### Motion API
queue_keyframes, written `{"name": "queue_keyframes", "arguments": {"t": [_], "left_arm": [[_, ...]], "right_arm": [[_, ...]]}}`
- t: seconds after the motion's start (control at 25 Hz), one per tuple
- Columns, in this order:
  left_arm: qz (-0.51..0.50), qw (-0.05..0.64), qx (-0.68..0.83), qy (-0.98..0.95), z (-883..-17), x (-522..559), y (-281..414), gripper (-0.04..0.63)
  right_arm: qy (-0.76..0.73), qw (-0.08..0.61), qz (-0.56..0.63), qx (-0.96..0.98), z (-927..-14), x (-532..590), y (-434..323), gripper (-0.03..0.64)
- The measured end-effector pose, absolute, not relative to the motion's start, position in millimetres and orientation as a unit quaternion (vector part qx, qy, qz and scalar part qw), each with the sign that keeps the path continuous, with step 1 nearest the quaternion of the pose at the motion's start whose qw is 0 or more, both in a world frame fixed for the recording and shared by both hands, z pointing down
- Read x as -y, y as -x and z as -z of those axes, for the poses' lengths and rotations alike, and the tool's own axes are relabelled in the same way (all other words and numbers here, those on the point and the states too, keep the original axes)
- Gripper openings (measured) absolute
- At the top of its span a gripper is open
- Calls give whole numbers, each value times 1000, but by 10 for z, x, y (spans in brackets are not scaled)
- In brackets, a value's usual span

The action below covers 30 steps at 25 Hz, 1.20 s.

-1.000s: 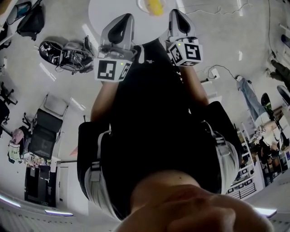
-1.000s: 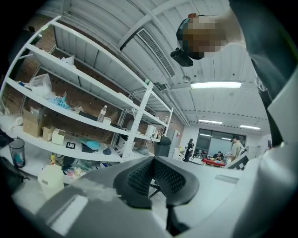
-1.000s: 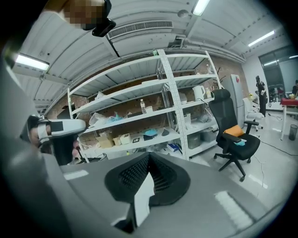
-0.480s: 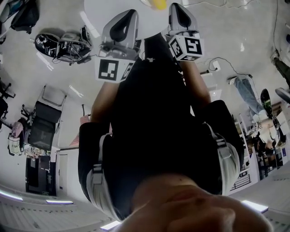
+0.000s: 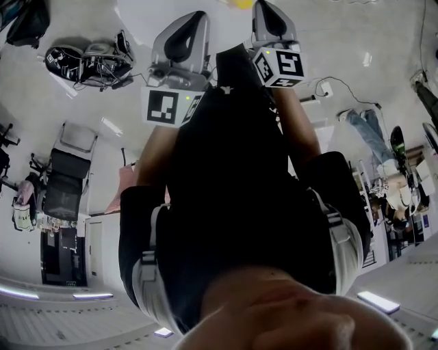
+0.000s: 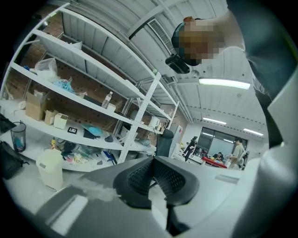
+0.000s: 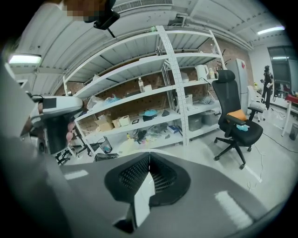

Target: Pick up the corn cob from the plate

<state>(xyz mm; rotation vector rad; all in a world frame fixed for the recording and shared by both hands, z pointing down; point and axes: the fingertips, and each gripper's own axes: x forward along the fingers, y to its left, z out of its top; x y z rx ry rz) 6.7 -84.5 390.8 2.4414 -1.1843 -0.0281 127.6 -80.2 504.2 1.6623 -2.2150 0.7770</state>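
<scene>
Head view: the camera looks steeply down the person's own dark-clothed torso. Both grippers are held out in front, side by side and apart. The left gripper (image 5: pixel 196 16) shows its grey body with its marker cube (image 5: pixel 168 106) at the near end. The right gripper (image 5: pixel 263 4) reaches the top edge of the frame, its marker cube (image 5: pixel 279 67) tilted. The corn cob (image 5: pixel 239 3) shows only as a yellow sliver cut by the top edge, beyond and between the two gripper tips, nearer the right one. Neither gripper touches it. The plate cannot be made out here. A black office chair (image 5: pixel 65 188) stands on the pale floor at the left, with bags (image 5: pixel 82 63) further up.

Left gripper view: the left gripper (image 6: pixel 153 162) has its dark ribbed pads (image 6: pixel 139 175) pressed together at the tip, with nothing between them. It points out into the room at white shelving (image 6: pixel 116 102) loaded with boxes. A white plastic canister (image 6: pixel 49 167) stands on the floor below.

Right gripper view: the right gripper (image 7: pixel 149 155) is likewise closed, pad against pad, and empty. Ahead stand white shelving (image 7: pixel 172 93) and a black swivel chair (image 7: pixel 235 125). The corn cob is not in either gripper view.
</scene>
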Motion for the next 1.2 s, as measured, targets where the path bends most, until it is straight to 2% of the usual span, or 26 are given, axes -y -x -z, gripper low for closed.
{"name": "queue_keyframes", "arguments": {"t": [0.36,0.64,0.88,1.2], "left_arm": [[8,231,434,-871,-4078,896,-100,5],[3,246,436,-866,-4228,980,-132,5],[12,257,441,-860,-4302,1048,-164,5],[7,273,445,-853,-4465,1103,-170,5]], "right_arm": [[-550,170,-291,764,-5388,735,-1256,33],[-539,196,-308,759,-5638,751,-1258,81],[-530,219,-322,753,-5871,749,-1273,151],[-520,242,-341,745,-6159,750,-1265,199]]}}
